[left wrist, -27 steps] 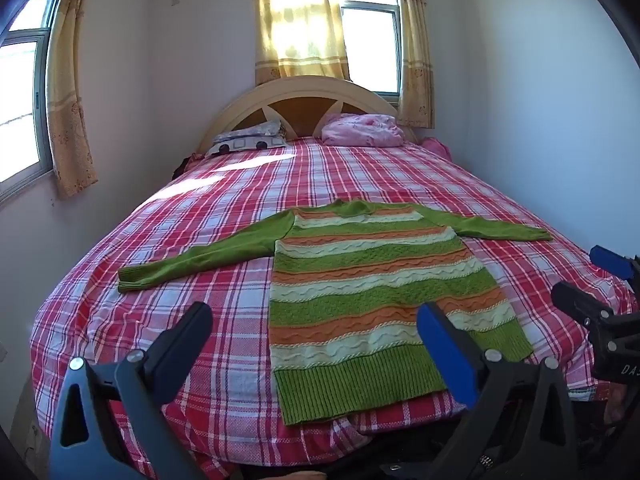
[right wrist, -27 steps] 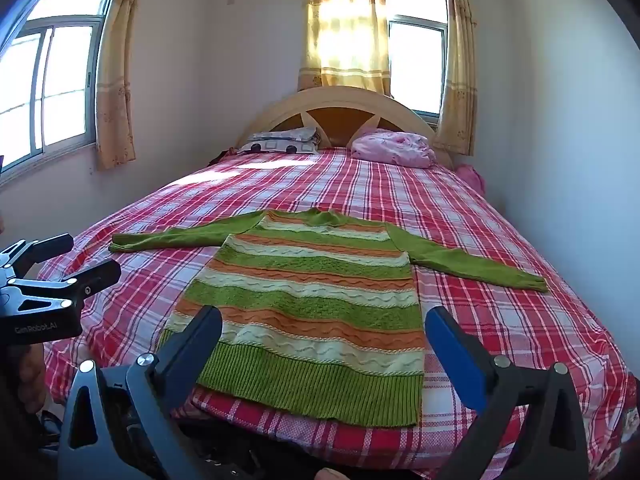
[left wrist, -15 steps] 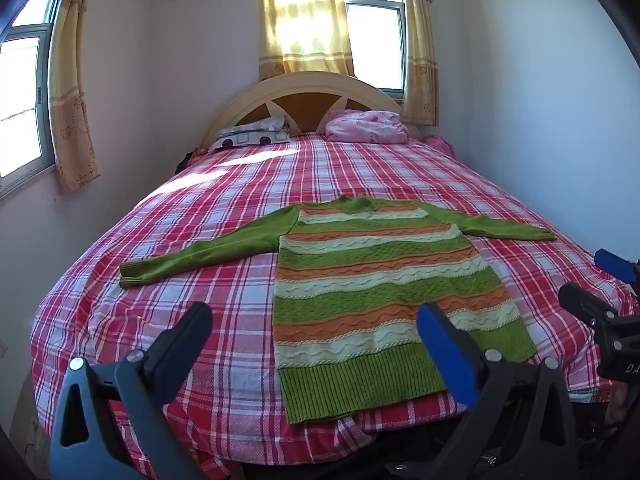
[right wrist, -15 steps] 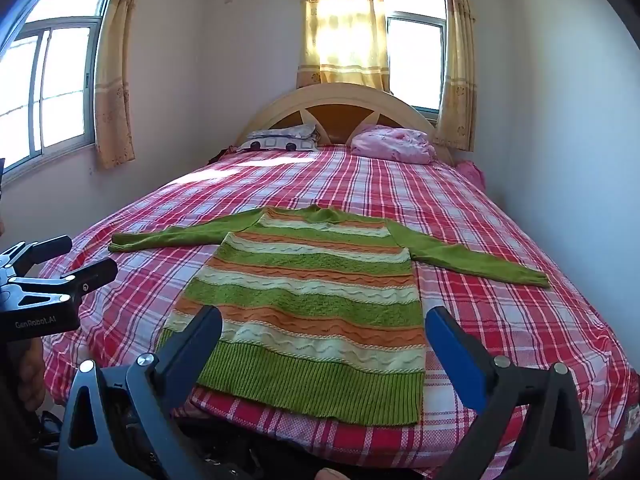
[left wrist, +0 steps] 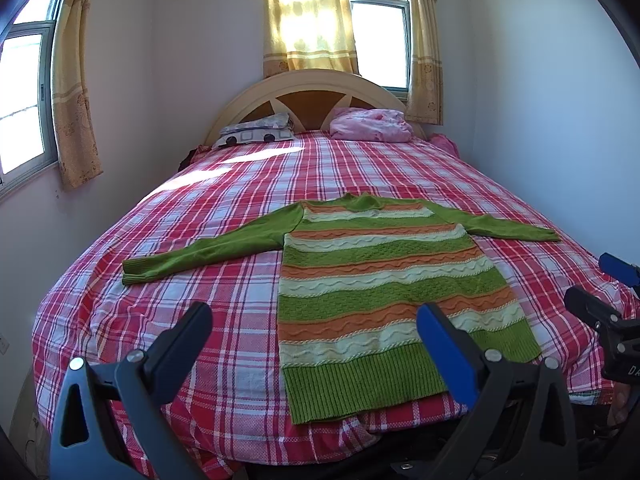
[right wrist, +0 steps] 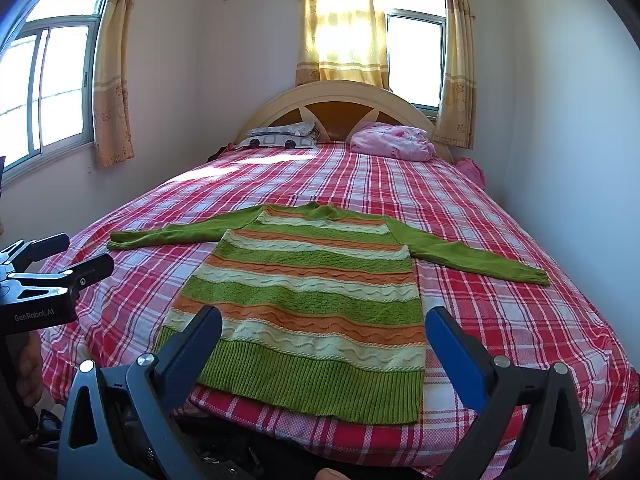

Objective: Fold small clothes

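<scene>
Since the sweater lies flat at the bed's near edge, sleeves spread, expect soft, light, stretchy knit. Your left gripper and right gripper gape wide, empty; pinch a cuff or hem corner.

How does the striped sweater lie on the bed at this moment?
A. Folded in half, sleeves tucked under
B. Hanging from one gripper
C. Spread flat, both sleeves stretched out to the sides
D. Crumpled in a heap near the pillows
C: the sweater lies flat on the plaid bed, each green sleeve stretched outward, and both grippers are open and empty.
</scene>
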### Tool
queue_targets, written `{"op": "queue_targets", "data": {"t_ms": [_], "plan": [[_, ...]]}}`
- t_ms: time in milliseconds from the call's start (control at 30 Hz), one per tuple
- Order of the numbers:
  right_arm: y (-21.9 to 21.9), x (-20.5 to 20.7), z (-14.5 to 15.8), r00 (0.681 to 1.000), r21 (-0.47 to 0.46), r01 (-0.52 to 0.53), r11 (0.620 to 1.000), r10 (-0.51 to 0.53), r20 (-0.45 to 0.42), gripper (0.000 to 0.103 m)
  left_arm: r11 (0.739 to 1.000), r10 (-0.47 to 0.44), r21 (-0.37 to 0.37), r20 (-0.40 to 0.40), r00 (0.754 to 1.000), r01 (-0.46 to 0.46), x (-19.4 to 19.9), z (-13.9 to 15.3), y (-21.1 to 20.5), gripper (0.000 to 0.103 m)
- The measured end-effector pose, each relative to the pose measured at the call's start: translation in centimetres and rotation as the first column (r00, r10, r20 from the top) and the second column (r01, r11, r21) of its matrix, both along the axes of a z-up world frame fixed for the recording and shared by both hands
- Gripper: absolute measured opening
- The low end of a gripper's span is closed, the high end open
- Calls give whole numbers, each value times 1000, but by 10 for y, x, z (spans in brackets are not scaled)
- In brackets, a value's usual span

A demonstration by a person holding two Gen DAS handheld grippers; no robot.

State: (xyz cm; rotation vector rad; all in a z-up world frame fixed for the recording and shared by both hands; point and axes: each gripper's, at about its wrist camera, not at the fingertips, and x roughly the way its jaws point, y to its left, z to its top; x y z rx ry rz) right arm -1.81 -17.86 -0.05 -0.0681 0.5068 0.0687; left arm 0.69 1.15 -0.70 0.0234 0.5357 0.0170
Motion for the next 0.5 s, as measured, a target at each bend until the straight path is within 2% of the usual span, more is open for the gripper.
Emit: {"op": "queue_targets", "data": {"t_ms": [500], "plan": [[-1,2,-2,1000,12,-3,1000,3,-18,102,1000,9,-4,-2,1000,-9,1,1,5,103]]}}
